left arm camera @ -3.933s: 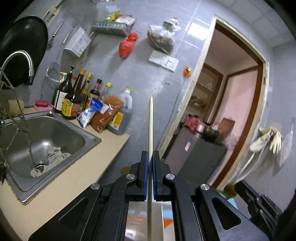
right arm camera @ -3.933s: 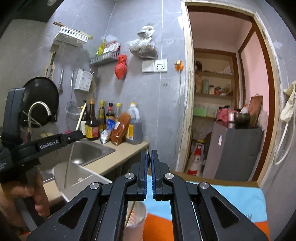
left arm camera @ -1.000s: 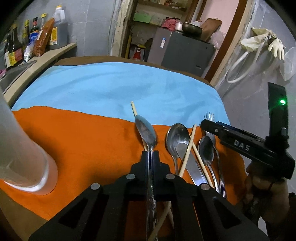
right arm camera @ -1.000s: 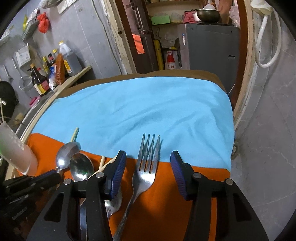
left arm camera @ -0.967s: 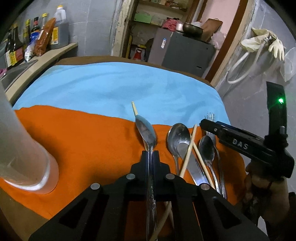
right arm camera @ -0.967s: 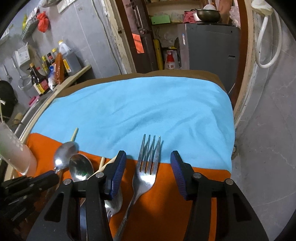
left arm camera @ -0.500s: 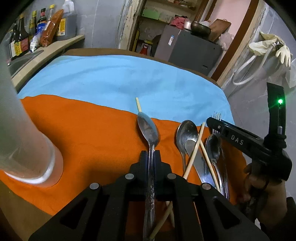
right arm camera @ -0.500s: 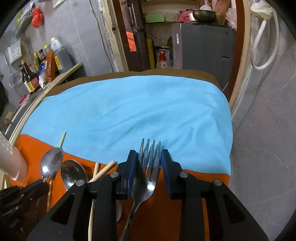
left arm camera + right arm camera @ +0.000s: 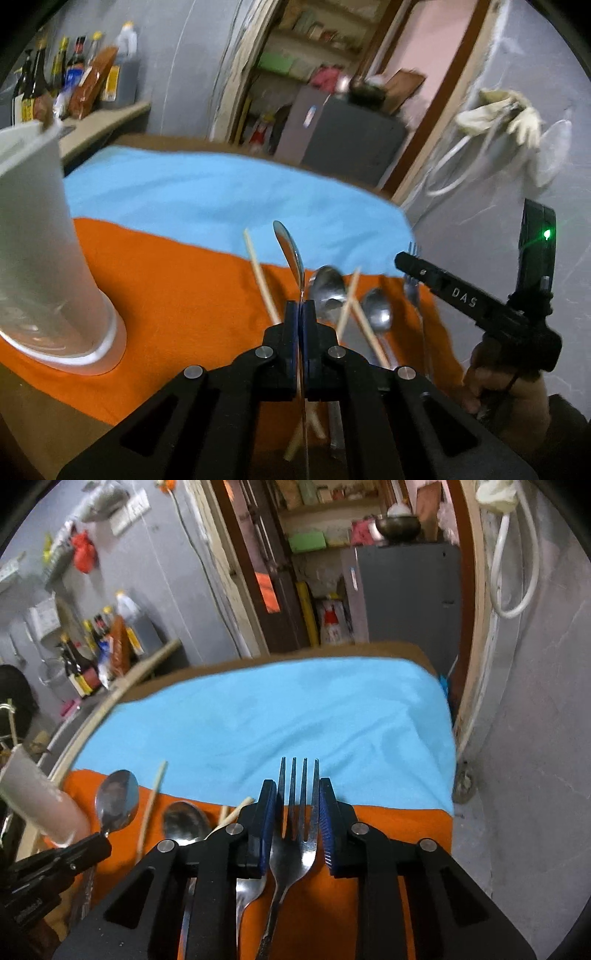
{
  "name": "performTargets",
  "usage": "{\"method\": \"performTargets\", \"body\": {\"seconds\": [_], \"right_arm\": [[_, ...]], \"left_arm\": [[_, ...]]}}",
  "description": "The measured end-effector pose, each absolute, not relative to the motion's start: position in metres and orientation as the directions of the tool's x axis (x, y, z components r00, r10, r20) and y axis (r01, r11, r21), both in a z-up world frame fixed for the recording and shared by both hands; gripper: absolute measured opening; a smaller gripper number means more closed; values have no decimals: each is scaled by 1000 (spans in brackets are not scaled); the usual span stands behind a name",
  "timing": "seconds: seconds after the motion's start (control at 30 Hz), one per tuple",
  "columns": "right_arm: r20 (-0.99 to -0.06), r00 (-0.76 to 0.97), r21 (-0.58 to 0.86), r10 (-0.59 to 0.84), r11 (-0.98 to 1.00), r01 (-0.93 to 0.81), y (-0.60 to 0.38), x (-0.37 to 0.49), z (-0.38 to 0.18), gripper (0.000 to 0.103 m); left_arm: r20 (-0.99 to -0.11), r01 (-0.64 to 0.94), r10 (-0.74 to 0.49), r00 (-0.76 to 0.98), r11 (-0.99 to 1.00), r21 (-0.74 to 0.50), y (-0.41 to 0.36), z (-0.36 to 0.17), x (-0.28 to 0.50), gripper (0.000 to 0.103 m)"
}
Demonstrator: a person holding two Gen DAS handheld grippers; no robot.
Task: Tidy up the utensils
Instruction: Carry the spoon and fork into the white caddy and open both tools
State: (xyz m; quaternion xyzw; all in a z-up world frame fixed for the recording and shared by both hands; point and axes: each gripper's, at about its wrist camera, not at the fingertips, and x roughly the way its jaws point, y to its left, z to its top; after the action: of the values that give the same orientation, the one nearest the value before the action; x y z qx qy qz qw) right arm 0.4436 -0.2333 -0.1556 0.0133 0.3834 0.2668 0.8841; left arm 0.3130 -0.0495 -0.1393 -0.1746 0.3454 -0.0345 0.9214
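Note:
My left gripper (image 9: 300,314) is shut on the handle of a steel spoon (image 9: 288,243), whose bowl points up and away above the orange cloth (image 9: 177,288). A tall white cup (image 9: 40,254) stands on that cloth at the left. Two more spoons (image 9: 327,290) and loose chopsticks (image 9: 260,280) lie just beyond the gripper. In the right wrist view my right gripper (image 9: 296,786) has its jaws closing on the head of a fork (image 9: 293,849), and the blue pads touch its outer tines. The left gripper (image 9: 98,845) with its spoon (image 9: 116,801) shows at the lower left there.
A blue cloth (image 9: 295,709) covers the far half of the table. A counter with sauce bottles (image 9: 92,653) runs along the left wall. Behind the table are a doorway and a grey cabinet (image 9: 406,590). The table's right edge drops to the floor (image 9: 517,775).
The right jaws have drawn in from wide apart until they touch the fork's head. The left gripper has risen with its spoon, which now stands off the cloth.

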Motion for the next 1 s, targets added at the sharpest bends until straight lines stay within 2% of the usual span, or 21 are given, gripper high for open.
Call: {"method": "performTargets", "body": {"seconds": [0.27,0.57,0.73,1.0], "right_arm": [[-559,648,177,516,839,-515,-245,394,-132,20],[-427,718,130,550,823,-553,-243,354,-88,19],[-333,737,133,588,803,-580,-234,340,-58,19],[-241,732,145,637,770,-622,-205,323,-17,19]], "left_arm": [[-549,-16,-178,817,944,-330,-58,-119,292,0],[-409,25,-168,897,943,-333,-53,-71,272,0],[-336,33,-166,927,930,-367,-28,-43,260,0],[-232,7,-116,966,907,-421,32,-1,231,0]]}}
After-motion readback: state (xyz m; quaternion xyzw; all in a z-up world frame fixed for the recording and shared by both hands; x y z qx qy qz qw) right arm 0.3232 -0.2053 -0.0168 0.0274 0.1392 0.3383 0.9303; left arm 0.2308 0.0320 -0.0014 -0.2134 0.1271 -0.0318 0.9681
